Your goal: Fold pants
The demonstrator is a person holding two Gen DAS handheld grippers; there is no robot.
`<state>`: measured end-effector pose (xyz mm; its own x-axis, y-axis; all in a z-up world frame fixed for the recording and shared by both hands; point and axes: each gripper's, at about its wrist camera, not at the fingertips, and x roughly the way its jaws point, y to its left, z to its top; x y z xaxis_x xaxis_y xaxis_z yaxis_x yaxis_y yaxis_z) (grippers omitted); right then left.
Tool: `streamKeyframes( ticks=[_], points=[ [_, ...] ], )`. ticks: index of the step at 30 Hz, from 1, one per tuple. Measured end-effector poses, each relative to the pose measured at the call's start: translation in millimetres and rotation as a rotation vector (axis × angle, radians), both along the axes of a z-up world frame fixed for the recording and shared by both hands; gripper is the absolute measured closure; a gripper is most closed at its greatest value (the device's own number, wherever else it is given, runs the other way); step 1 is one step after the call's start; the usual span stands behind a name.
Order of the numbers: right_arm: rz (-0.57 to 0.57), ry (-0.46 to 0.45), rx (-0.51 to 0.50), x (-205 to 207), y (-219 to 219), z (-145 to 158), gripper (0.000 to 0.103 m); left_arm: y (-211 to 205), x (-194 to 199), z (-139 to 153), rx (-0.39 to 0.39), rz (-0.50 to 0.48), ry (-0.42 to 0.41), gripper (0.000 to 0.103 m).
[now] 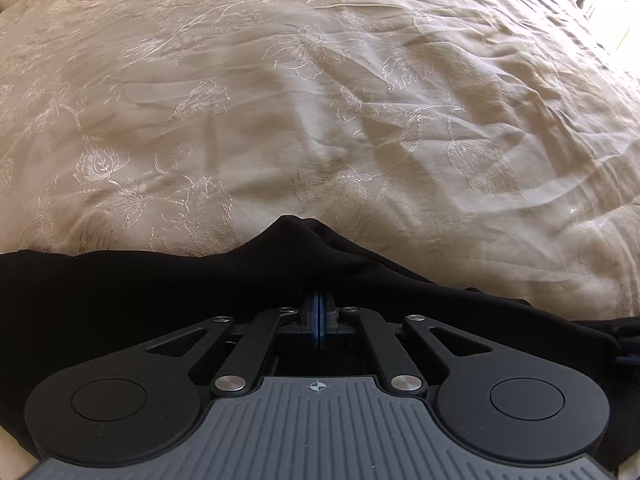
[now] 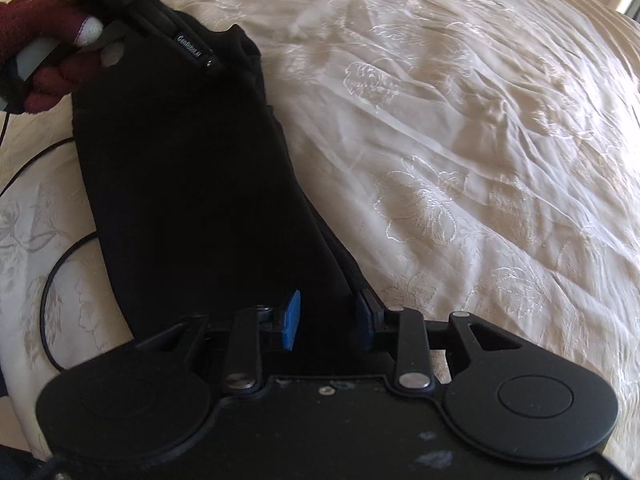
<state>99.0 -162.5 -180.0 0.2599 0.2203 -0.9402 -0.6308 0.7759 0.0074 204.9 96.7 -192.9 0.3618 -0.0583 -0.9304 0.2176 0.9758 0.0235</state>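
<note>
On the bed, black pants (image 2: 176,184) lie as a long folded strip across a cream bedspread (image 2: 460,160) with embroidered flowers, heavily wrinkled. Left gripper (image 1: 319,312): blue pads pressed together, jaws fully closed, black cloth bunched up in a small peak right at the tips, so it reads as pinching the pants' edge; the fabric spreads left and right across the bottom of the left view, bedspread beyond it. From the right view that same left gripper sits at the far end of the strip, top left, tilted down onto the cloth, held by a hand (image 2: 36,60) in a dark red fuzzy glove with white fingertips. Right gripper (image 2: 328,324): jaws partway apart, blue pads (image 2: 290,326) on either side of a gap, no pad pressing on cloth. Pants lie under and just past its tips; near end of the strip runs beneath the gripper body, exact edge hidden. A fold line or seam runs along the strip's right side up to the right pad. Thin black cable (image 2: 52,280) loops over the bedspread left of the pants, partly tucked under them. Right view is slightly motion-blurred.
</note>
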Motion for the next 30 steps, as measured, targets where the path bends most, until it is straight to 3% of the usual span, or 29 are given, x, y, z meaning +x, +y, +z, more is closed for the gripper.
streamKeyframes(
  ticks=[2, 3, 16, 20, 22, 25, 30],
  points=[
    [0.03, 0.018, 0.004, 1.8, -1.6, -1.1, 0.098, -0.9, -1.2, 0.9, 0.01, 0.004, -0.007, 0.1],
    [0.032, 0.022, 0.004, 2.2, -2.2, -1.1, 0.1, -0.3, -1.7, 1.5, 0.015, 0.008, -0.011, 0.1],
    [-0.014, -0.083, 0.001, 10.7, 3.3, 0.0, 0.1, 6.0, -2.1, 4.5, 0.059, 0.023, -0.047, 0.1],
    [0.054, -0.108, -0.041, 15.6, 7.6, -8.8, 0.1, 8.4, -3.3, 8.5, 0.048, -0.005, -0.024, 0.1],
    [0.047, -0.097, -0.024, 21.0, 4.8, -7.5, 0.094, 10.7, -7.3, 15.5, 0.047, -0.013, -0.028, 0.1],
    [-0.084, -0.137, 0.046, 16.7, -14.4, 8.8, 0.08, 12.9, -19.2, 31.6, 0.035, -0.019, -0.044, 0.1],
    [-0.409, -0.216, 0.122, -21.9, -72.7, 42.2, 0.078, -12.8, -49.8, 59.1, -0.055, -0.058, -0.065, 0.1]
  ],
)
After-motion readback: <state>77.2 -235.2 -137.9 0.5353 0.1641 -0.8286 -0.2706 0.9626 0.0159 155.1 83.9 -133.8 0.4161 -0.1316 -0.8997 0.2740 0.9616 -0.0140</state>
